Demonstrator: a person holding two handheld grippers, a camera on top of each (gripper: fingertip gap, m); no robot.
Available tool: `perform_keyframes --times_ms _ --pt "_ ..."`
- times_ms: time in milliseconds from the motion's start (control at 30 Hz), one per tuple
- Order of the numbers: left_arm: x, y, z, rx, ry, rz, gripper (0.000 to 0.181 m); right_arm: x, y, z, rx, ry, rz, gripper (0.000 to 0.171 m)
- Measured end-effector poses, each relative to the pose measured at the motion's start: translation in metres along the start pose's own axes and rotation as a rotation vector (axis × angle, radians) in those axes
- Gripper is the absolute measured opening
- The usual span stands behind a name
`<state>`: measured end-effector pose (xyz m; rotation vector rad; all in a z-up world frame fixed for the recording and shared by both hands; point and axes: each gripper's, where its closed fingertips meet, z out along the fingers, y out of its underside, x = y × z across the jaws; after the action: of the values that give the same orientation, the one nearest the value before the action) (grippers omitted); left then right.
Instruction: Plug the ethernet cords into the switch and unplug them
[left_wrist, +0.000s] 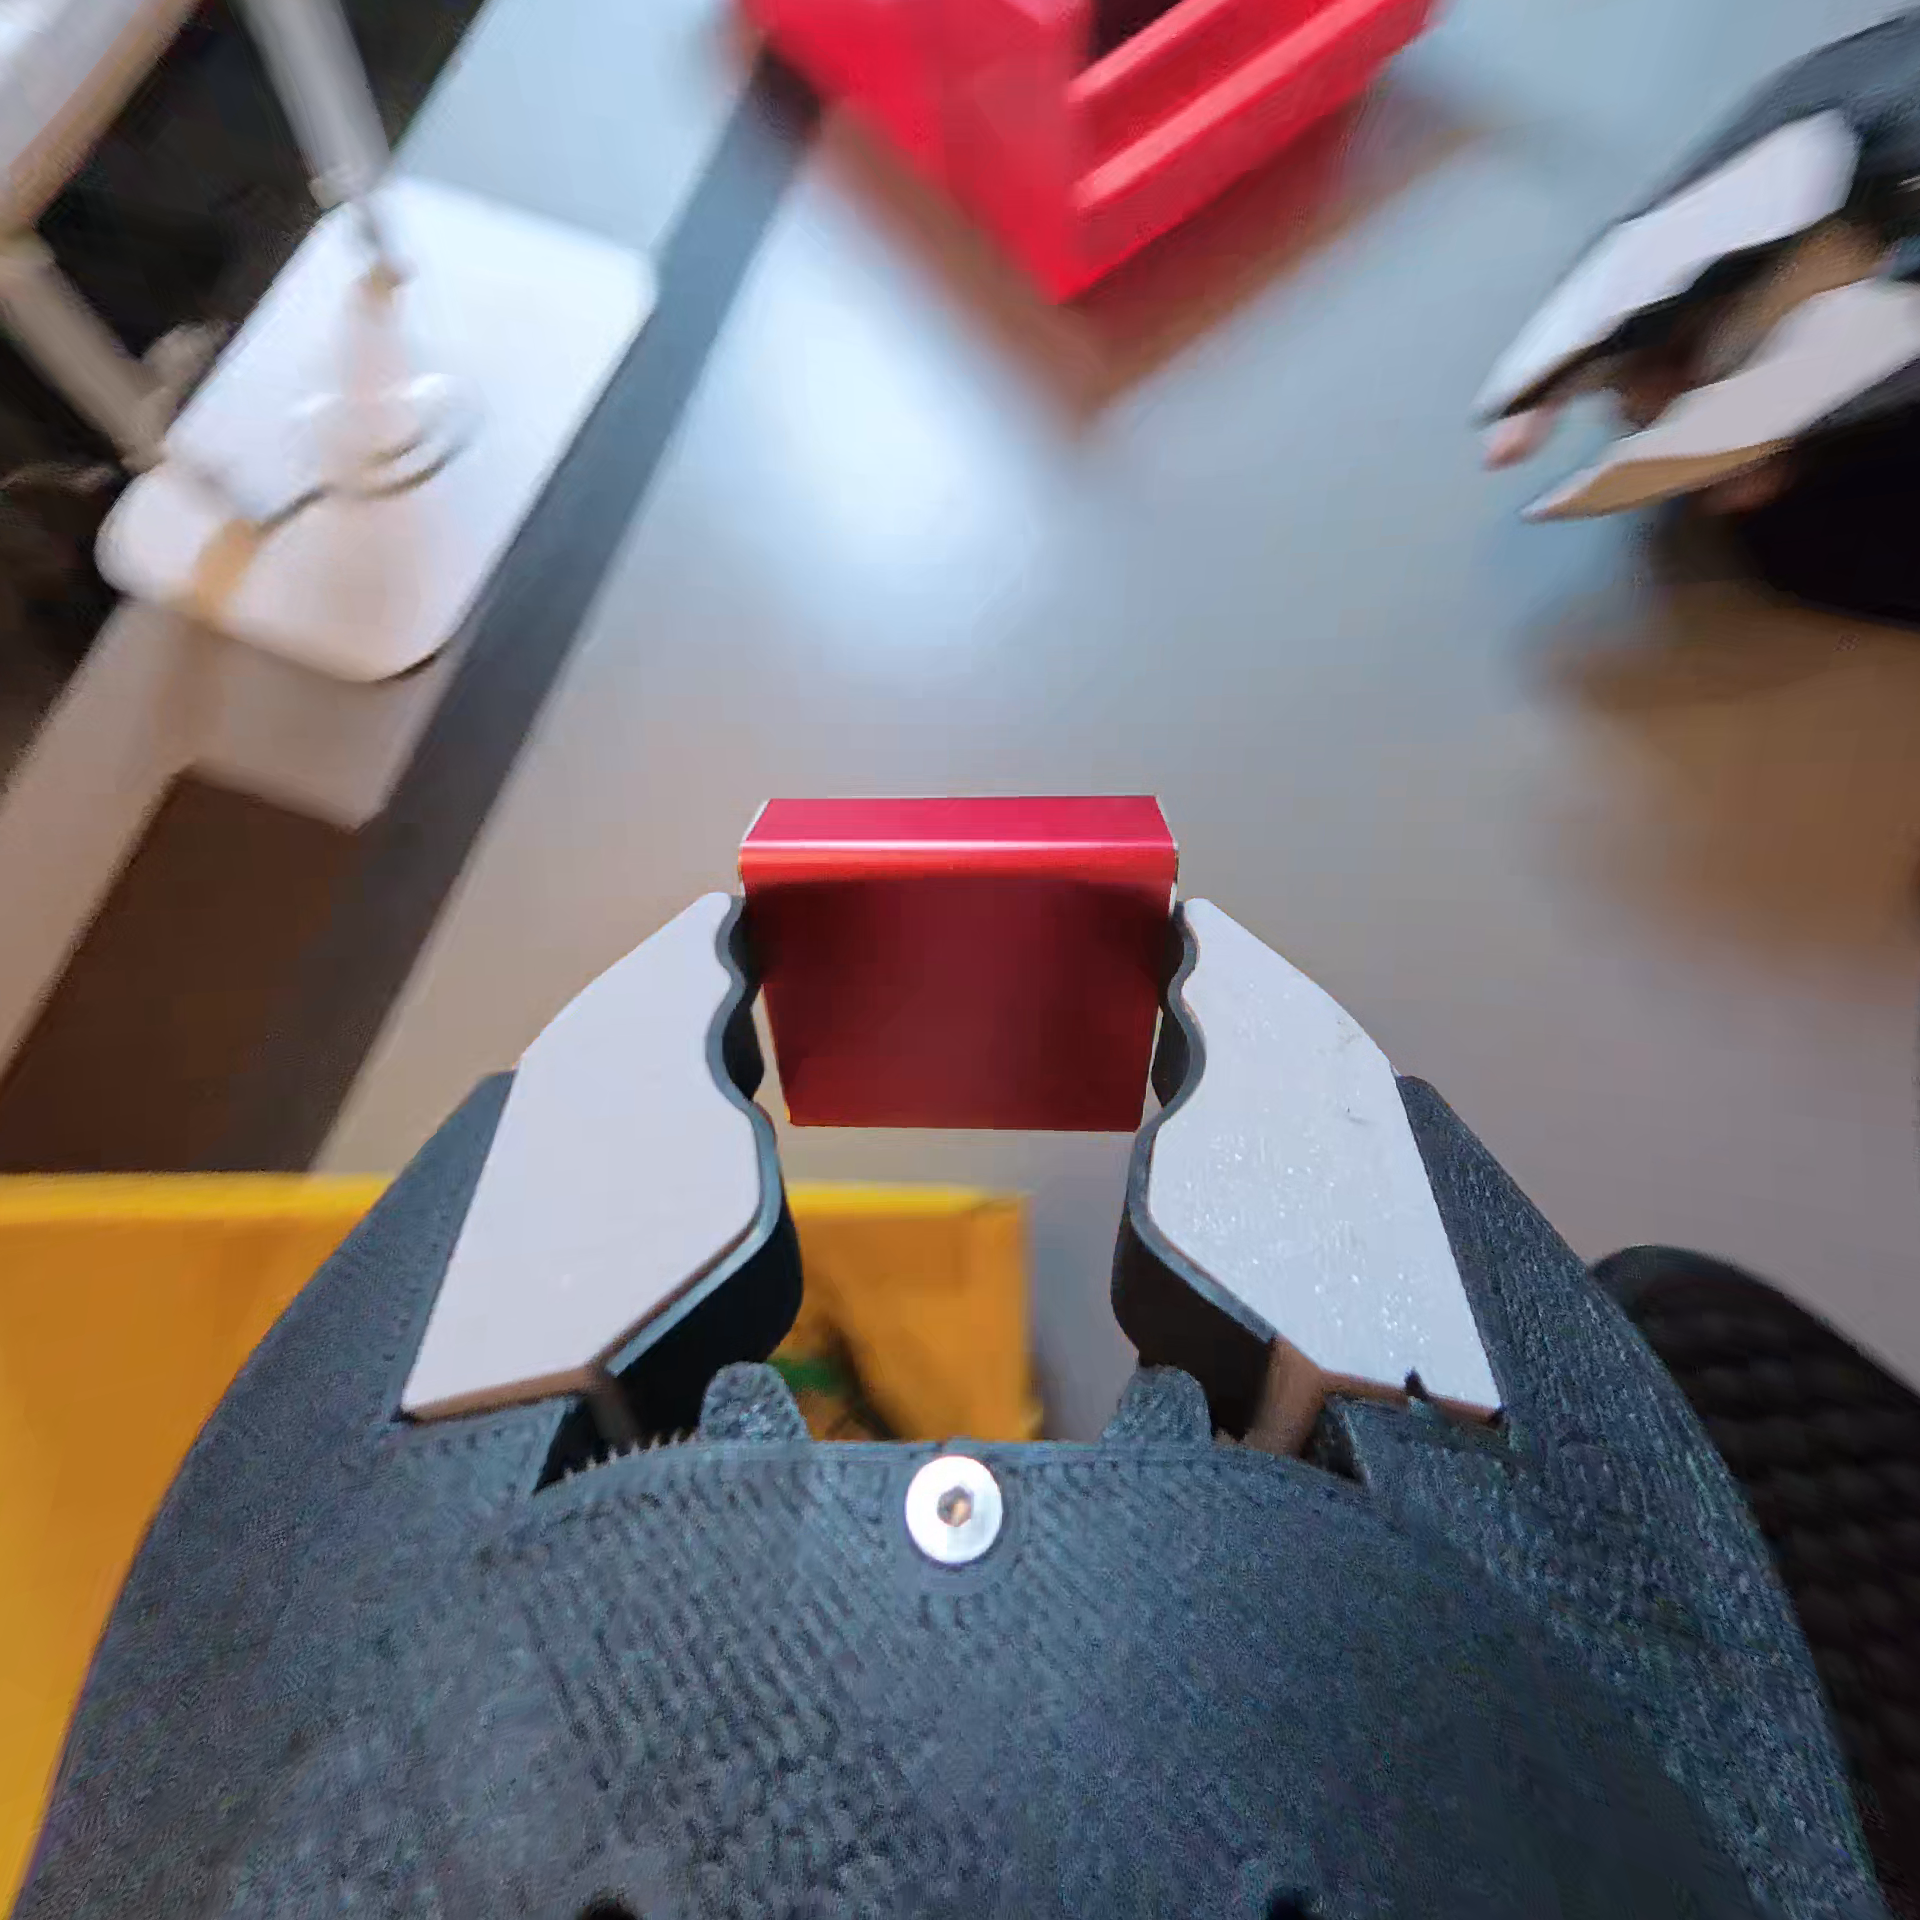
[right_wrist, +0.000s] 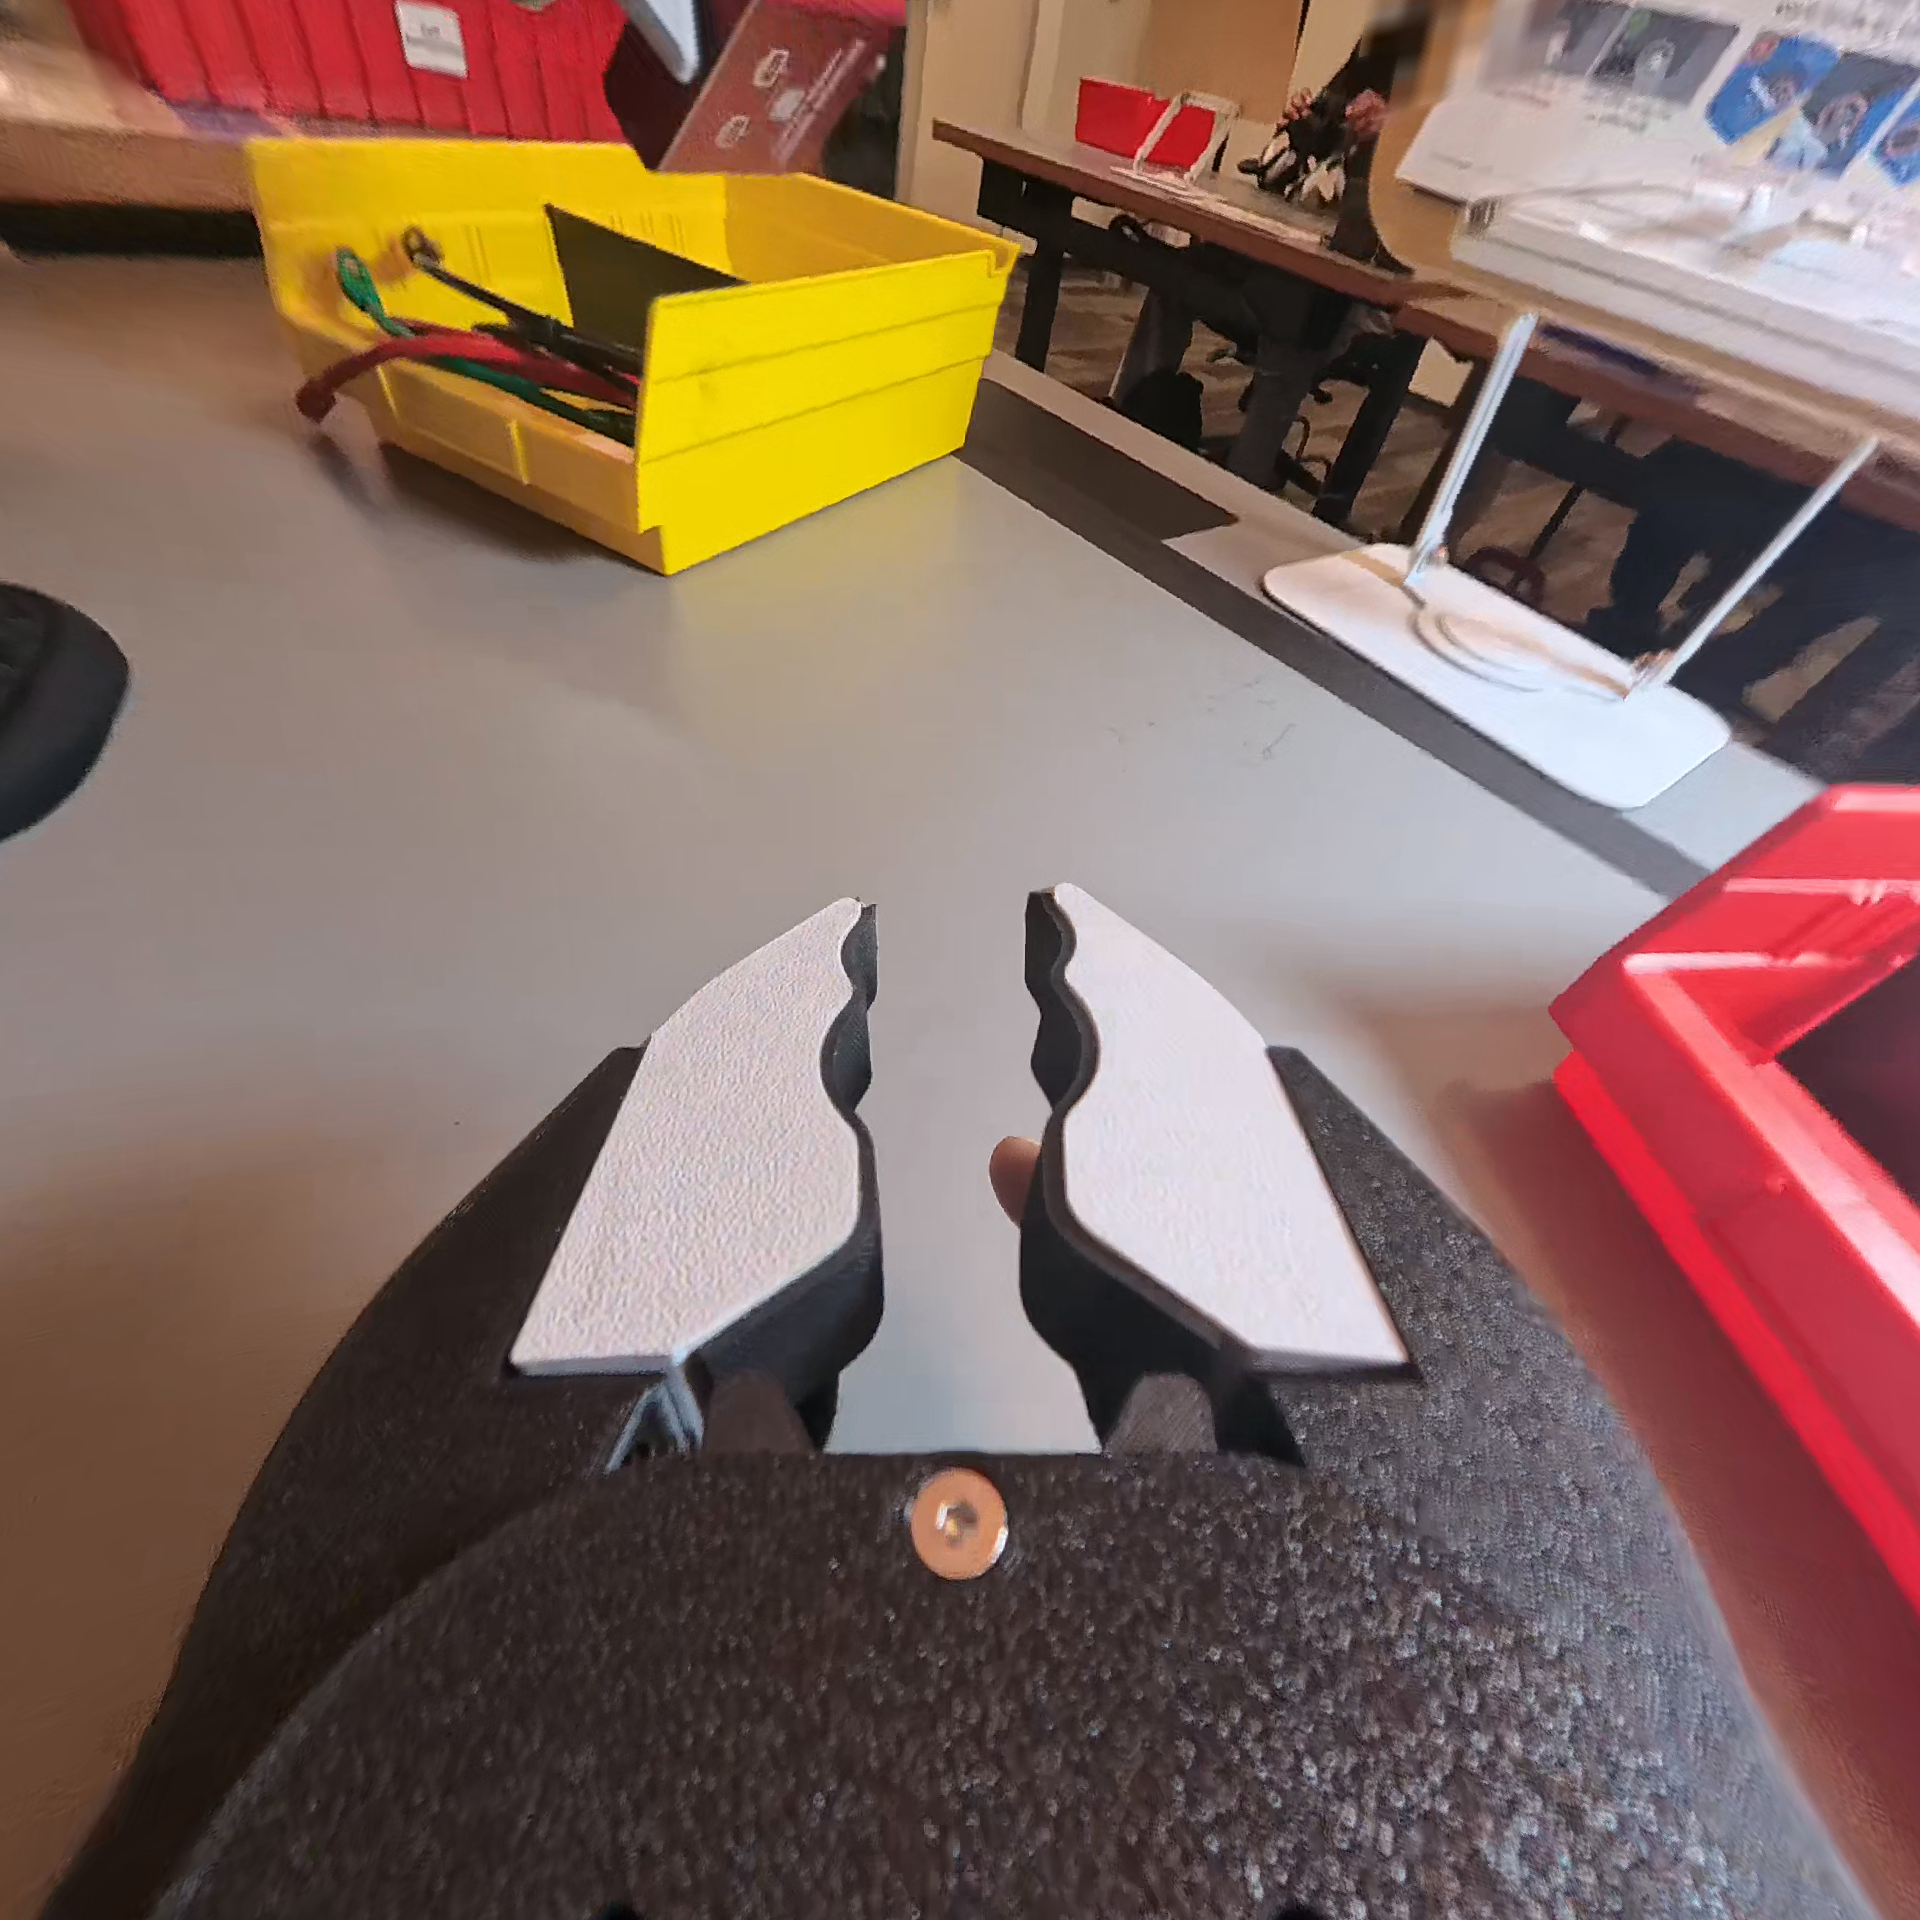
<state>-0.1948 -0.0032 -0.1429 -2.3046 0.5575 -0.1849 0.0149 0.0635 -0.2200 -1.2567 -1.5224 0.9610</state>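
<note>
My left gripper is shut on a small red metal box, the switch, and holds it above the grey table; its ports are hidden. My right gripper is open and empty, low over the table; it also shows blurred at the far right of the left wrist view. Red, green and black ethernet cords lie in a yellow bin at the back left of the right wrist view. That bin also shows below my left gripper.
A red bin stands on the table ahead in the left wrist view and at the right in the right wrist view. A white stand base sits past the table's dark edge. Other tables and chairs stand behind. Left tips to right tips: about 25 cm.
</note>
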Motion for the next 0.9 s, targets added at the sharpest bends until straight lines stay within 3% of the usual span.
perform_keyframes --times_ms 33,233,367,467,533,600,733,800,900 --pt "0.028 -0.009 0.011 0.034 0.075 0.018 0.075 -0.002 -0.005 -0.001 0.001 0.004 -0.058 0.027" --pt "0.149 -0.025 0.071 0.13 0.53 -0.015 0.075 -0.028 -0.054 -0.012 -0.011 -0.059 -0.545 0.034" --pt "0.186 -0.02 0.092 0.153 0.749 -0.068 0.075 -0.051 -0.049 0.002 -0.042 -0.17 -0.715 0.057" --pt "0.207 -0.01 0.098 0.113 0.868 -0.102 0.075 -0.072 -0.037 0.012 -0.023 -0.224 -0.814 0.054" --pt "0.212 -0.002 0.107 0.077 0.879 -0.115 0.075 -0.086 -0.024 0.021 -0.048 -0.258 -0.874 0.049" --pt "0.216 -0.001 0.109 0.079 0.931 -0.143 0.074 -0.098 -0.01 0.027 -0.058 -0.297 -0.919 0.031" --pt "0.217 0.001 0.11 0.092 0.934 -0.154 0.074 -0.101 -0.006 0.03 -0.026 -0.291 -0.893 0.028" --pt "0.206 -0.008 0.106 0.177 0.847 -0.126 0.067 -0.096 -0.007 0.03 -0.026 -0.291 -0.819 0.027" --pt "0.18 -0.021 0.093 0.281 0.601 0.015 0.071 -0.081 -0.009 0.027 -0.018 -0.293 -0.654 0.027"
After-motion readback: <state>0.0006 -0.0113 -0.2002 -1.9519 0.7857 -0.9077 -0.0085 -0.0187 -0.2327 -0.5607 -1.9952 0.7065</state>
